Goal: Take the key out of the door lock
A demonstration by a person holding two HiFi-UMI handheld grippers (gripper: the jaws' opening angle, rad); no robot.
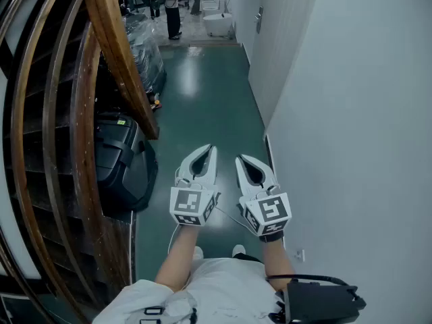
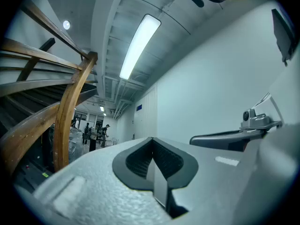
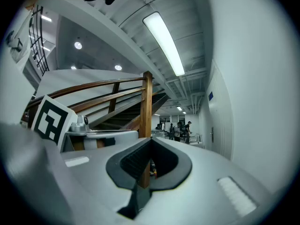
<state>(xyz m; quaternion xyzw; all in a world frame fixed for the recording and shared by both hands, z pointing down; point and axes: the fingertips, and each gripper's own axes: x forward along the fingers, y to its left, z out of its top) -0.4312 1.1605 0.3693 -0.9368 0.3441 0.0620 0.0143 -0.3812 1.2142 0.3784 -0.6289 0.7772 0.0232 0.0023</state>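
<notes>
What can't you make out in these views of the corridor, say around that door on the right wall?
- Key and lock: in the head view the door handle is far off and too small; no key can be told.
- Same door in the right gripper view: tiny, seen edge-on.
- People at the corridor's end: too small, cut by the top edge.
- Black case: partly behind the wooden railing.
</notes>
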